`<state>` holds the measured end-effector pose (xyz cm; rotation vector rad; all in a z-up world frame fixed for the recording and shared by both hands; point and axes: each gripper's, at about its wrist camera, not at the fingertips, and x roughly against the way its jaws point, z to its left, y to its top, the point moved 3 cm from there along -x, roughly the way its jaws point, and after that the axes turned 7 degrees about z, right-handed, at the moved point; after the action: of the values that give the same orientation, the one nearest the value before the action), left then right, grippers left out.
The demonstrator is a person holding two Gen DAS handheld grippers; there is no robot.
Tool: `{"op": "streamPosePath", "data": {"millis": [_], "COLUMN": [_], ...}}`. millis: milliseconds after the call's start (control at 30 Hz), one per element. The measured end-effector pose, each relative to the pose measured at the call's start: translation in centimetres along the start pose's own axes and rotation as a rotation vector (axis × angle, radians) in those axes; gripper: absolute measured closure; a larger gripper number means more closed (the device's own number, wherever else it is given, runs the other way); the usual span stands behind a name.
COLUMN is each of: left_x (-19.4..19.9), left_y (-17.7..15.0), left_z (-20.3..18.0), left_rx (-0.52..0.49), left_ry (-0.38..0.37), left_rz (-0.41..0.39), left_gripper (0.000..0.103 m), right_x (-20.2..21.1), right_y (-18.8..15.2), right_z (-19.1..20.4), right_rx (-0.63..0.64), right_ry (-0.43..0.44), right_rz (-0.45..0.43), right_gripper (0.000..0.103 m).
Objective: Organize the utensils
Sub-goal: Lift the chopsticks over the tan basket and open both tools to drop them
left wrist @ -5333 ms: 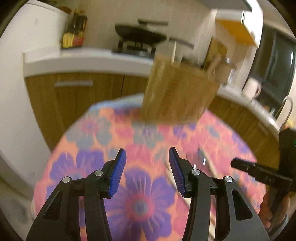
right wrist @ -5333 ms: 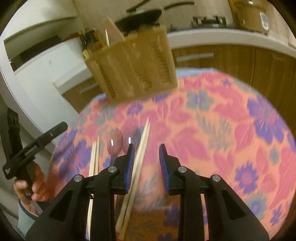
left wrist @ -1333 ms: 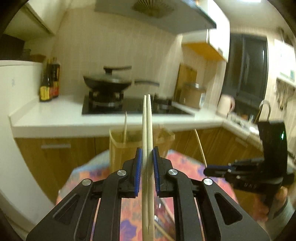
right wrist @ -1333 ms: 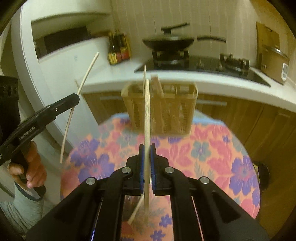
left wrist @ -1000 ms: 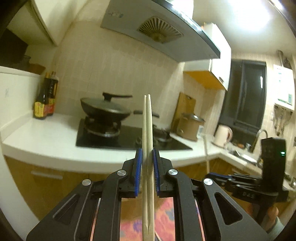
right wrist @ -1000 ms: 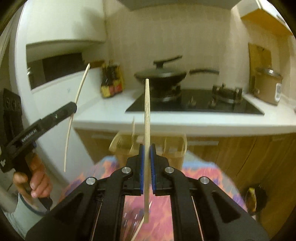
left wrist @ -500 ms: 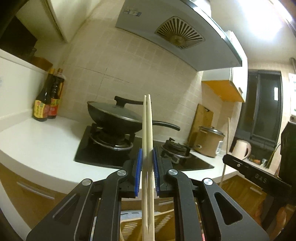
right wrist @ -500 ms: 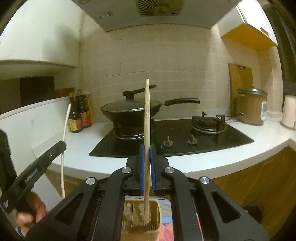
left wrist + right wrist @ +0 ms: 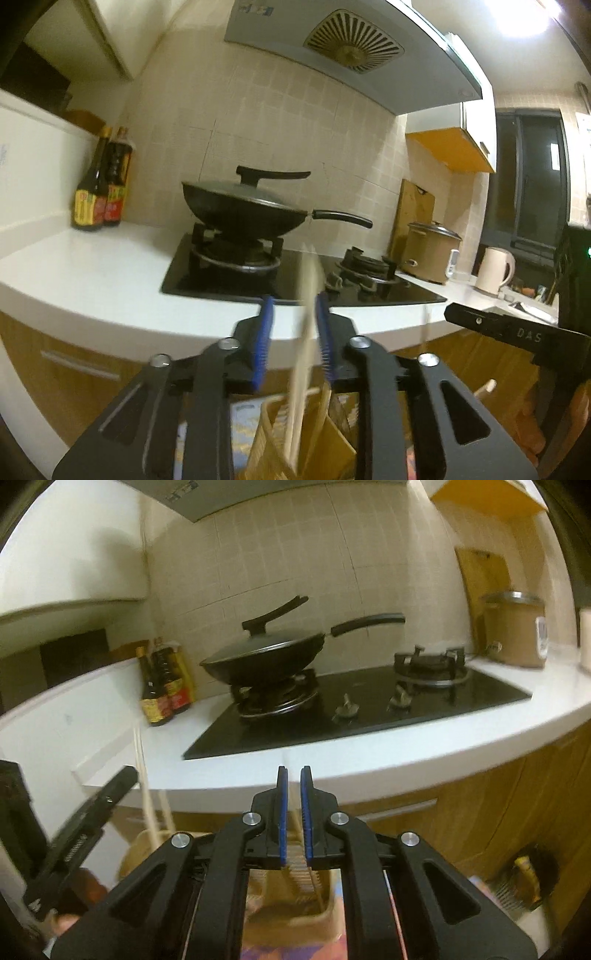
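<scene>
My left gripper (image 9: 293, 321) is open. A blurred pair of wooden chopsticks (image 9: 303, 354) slips down between its blue pads into the woven utensil basket (image 9: 280, 435) right below. My right gripper (image 9: 294, 797) has its pads slightly apart and holds nothing; its chopstick is gone from between them. The basket (image 9: 295, 897) sits directly under the right gripper too, with thin sticks standing in it. The left gripper (image 9: 74, 834) shows at the left of the right wrist view, with pale chopsticks (image 9: 146, 775) beside it. The right gripper (image 9: 517, 334) shows at the right of the left wrist view.
A white counter (image 9: 92, 273) carries a black hob with a lidded wok (image 9: 243, 210), sauce bottles (image 9: 101, 188), a brown rice cooker (image 9: 432, 251) and a cream kettle (image 9: 493, 269). Wooden cabinet fronts (image 9: 480, 812) stand below. A floral tablecloth (image 9: 288, 952) peeks under the basket.
Both grippers have opened. The left chopstick pair has tilted and is dropping into the basket; the right gripper's chopstick has left its pads. Both views have dipped slightly toward the basket.
</scene>
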<state>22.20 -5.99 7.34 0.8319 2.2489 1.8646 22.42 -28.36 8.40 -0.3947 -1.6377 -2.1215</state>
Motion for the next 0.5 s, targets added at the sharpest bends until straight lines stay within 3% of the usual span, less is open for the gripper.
{"op": "streamPosePath", "data": {"millis": [167, 267, 300, 333, 433, 500], "left_x": [2.8, 5.0, 6.1, 7.1, 9.1, 9.9], "left_y": [-0.7, -1.7, -2.3, -3.2, -6.1, -7.9], "left_z": [0.7, 0.8, 0.8, 0.8, 0.4, 0.2], "left_rx": [0.034, 0.040, 0.047, 0.052, 0.050, 0.056], "left_ry": [-0.023, -0.026, -0.028, -0.028, -0.007, 0.005], "left_rz": [0.037, 0.056, 0.069, 0.086, 0.153, 0.197], "left_gripper": [0.054, 0.041, 0.040, 0.038, 0.038, 0.038], "right_x": [3.0, 5.5, 6.1, 6.8, 8.8, 9.1], "right_y": [-2.0, -4.5, -5.1, -6.0, -9.5, -11.7], "right_z": [0.1, 0.0, 0.0, 0.0, -0.2, -0.3], "right_rx": [-0.015, -0.027, -0.027, -0.028, -0.018, -0.030], "right_ry": [0.039, 0.056, 0.050, 0.035, -0.043, -0.035], "right_rz": [0.036, 0.064, 0.067, 0.066, 0.060, 0.094], "right_gripper": [0.094, 0.071, 0.050, 0.044, 0.044, 0.044]}}
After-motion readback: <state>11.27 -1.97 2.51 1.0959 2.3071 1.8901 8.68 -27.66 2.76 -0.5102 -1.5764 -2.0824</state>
